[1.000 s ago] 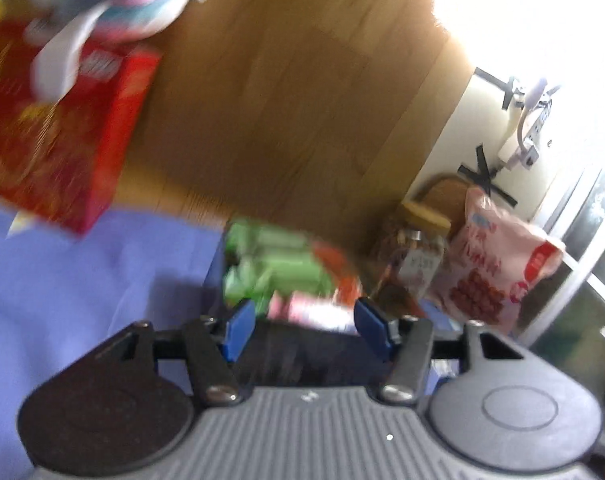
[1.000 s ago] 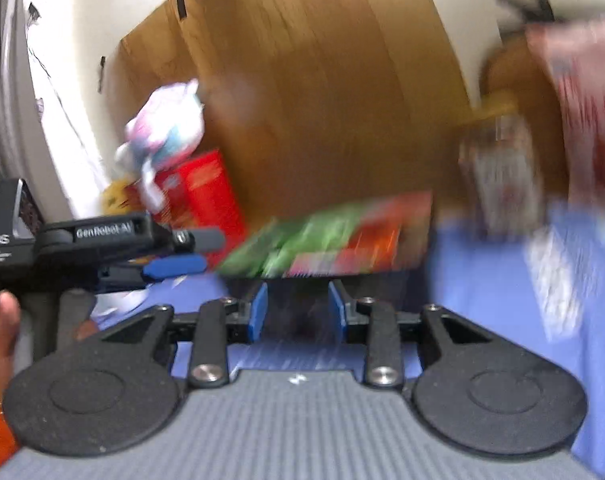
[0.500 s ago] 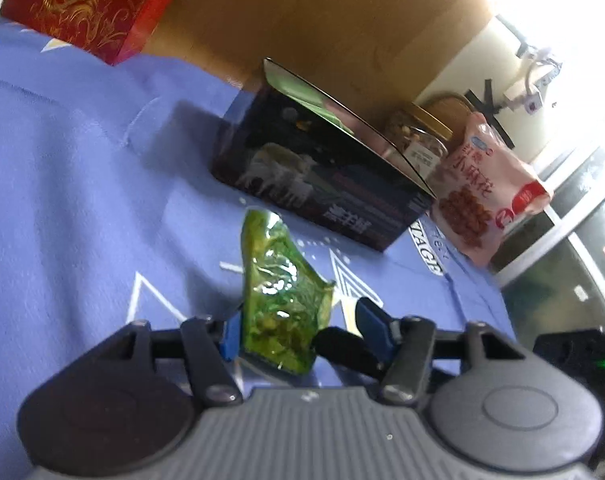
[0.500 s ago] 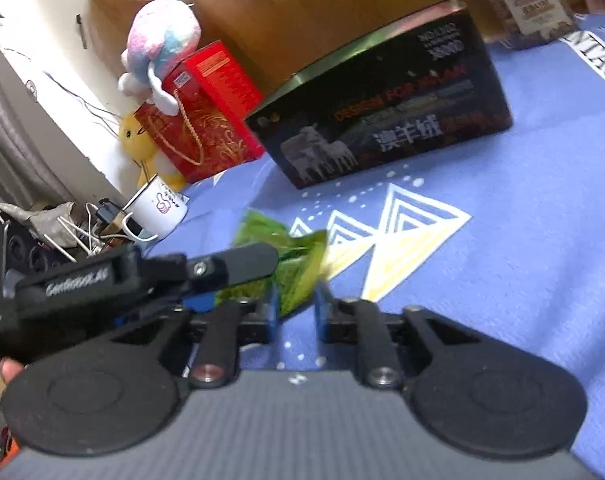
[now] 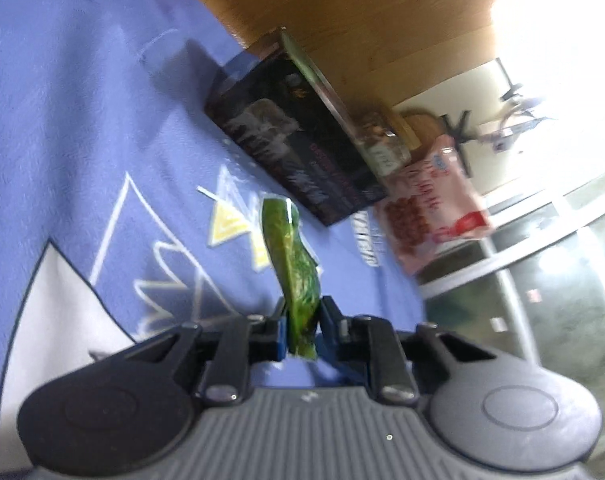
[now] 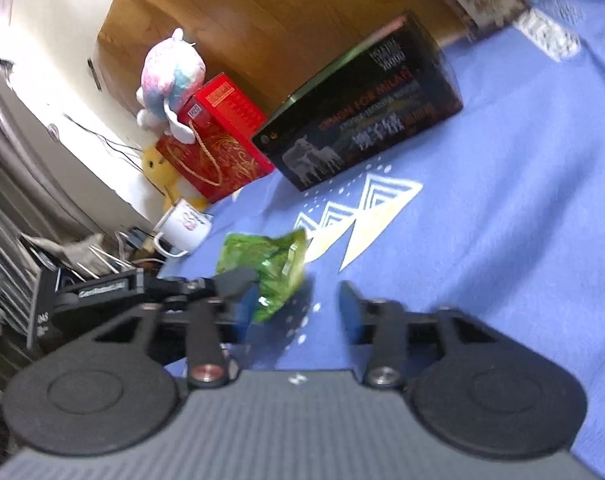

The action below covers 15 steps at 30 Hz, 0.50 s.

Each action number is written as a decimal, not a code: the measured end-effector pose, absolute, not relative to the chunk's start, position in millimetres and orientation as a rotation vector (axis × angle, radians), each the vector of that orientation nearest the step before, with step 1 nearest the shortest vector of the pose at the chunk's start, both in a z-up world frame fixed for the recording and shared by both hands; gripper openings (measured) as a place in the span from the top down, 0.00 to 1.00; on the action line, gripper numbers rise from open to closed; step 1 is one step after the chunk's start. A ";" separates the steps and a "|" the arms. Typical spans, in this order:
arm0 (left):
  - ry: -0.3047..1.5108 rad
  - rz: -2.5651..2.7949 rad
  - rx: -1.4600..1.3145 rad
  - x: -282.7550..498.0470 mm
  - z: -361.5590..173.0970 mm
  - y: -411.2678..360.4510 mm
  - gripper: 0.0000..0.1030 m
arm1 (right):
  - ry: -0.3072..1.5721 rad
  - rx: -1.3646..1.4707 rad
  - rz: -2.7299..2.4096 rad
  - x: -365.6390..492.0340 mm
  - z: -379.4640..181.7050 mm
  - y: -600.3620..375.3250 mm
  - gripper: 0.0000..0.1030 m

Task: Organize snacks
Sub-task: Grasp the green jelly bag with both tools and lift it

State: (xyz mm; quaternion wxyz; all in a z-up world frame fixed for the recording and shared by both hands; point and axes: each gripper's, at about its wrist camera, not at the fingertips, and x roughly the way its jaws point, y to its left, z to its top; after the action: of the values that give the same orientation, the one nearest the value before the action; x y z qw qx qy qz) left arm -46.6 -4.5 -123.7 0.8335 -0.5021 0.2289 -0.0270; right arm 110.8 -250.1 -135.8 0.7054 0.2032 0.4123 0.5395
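My left gripper (image 5: 301,326) is shut on a green snack packet (image 5: 292,264), held edge-on above the blue cloth. In the right wrist view the same green packet (image 6: 268,266) hangs from the left gripper's fingers (image 6: 234,280), just ahead of my right gripper (image 6: 298,312), which is open and empty. A black box (image 5: 290,136) stands on the cloth beyond the packet; it also shows in the right wrist view (image 6: 362,120).
A pink snack bag (image 5: 430,208) and a jar (image 5: 382,144) stand right of the black box. A red gift box (image 6: 214,140) with a plush toy (image 6: 170,80), a white mug (image 6: 184,226) and cluttered cables lie at the left edge of the blue cloth (image 6: 502,200).
My right gripper has let go of the green packet and opened. My left gripper has closed on the packet and tilted, carrying it.
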 end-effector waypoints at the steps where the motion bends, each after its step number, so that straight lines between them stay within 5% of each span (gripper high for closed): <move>1: 0.468 -0.088 -1.078 -50.5 -121.2 -5.4 0.84 | 0.947 0.516 1.233 113.7 -140.6 -250.7 0.48; 6: 0.391 -0.172 -1.080 -65.9 -100.7 -8.8 0.83 | 1.063 0.815 1.413 121.1 -156.6 -249.0 0.57; 8: 0.399 -0.188 -1.064 -64.3 -95.4 -10.8 0.80 | 1.076 0.889 1.500 120.5 -156.1 -246.9 0.88; 15: 0.429 -0.176 -0.911 -35.8 -69.9 -18.4 0.75 | 0.909 0.762 1.464 121.2 -121.6 -251.0 0.89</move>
State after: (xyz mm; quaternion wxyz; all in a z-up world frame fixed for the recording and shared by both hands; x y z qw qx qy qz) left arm -35.8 -18.4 -69.9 0.8722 -0.4358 0.2055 -0.0841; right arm 121.2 -251.0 -121.6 0.5883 0.3270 0.3901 0.6284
